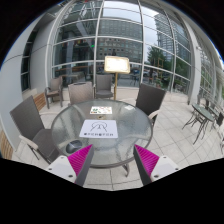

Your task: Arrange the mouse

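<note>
Glass-topped round desk (100,125) on a terrace, seen past the gripper (113,160).
Pink-padded fingers (80,160) spread open, holding nothing; white sheet (100,128) at desk centre; grey chairs (30,125) around; the mouse cannot be made out.

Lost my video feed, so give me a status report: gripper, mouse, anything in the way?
Gripper open, empty, short of the round glass table. No mouse visible; white mat on the tabletop. Chairs ring the table.
</note>
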The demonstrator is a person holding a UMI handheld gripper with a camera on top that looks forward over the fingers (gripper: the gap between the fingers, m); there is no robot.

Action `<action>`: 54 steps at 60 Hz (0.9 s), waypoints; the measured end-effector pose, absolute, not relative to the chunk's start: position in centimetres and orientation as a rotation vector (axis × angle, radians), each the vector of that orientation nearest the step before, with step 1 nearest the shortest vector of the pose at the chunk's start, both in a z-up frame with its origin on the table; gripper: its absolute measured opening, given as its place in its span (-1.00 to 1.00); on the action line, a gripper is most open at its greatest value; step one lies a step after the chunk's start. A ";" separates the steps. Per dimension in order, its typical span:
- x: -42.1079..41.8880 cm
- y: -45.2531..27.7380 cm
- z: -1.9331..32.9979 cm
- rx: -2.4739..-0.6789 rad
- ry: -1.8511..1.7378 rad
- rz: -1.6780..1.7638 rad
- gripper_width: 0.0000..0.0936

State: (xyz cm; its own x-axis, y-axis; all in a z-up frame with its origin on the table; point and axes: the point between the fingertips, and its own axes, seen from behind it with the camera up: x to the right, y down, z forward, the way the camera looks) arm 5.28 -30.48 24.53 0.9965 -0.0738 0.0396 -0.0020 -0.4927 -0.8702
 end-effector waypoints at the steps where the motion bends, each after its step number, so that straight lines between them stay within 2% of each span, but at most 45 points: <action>1: 5.2 -30.6 24.3 -2.091 0.052 -0.086 0.71; 4: 4.8 -30.9 23.0 -2.119 0.053 -0.077 0.70; 6: 3.8 -30.7 20.0 -2.140 0.058 -0.061 0.70; 8: 3.1 -30.8 18.3 -2.163 0.061 -0.043 0.70; 9: 3.2 -31.8 18.9 -2.178 0.061 -0.036 0.70; 11: 1.8 -31.0 16.1 -2.194 0.063 -0.029 0.70; 14: 0.5 -31.1 13.9 -2.229 0.064 -0.017 0.70; 16: 0.4 -31.5 13.5 -2.254 0.062 -0.002 0.70; 18: -1.6 -31.1 10.9 -2.263 0.061 0.008 0.70; 28: -8.4 -28.5 4.5 -2.351 0.019 0.079 0.70; 40: -13.8 -21.5 0.8 -2.378 -0.030 0.131 0.70; 54: -17.4 -13.5 -1.4 -2.394 -0.053 0.130 0.70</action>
State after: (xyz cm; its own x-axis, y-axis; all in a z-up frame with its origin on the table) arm -17.36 -13.55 -1.43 0.9941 0.0747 -0.0788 0.0014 -0.7351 -0.6780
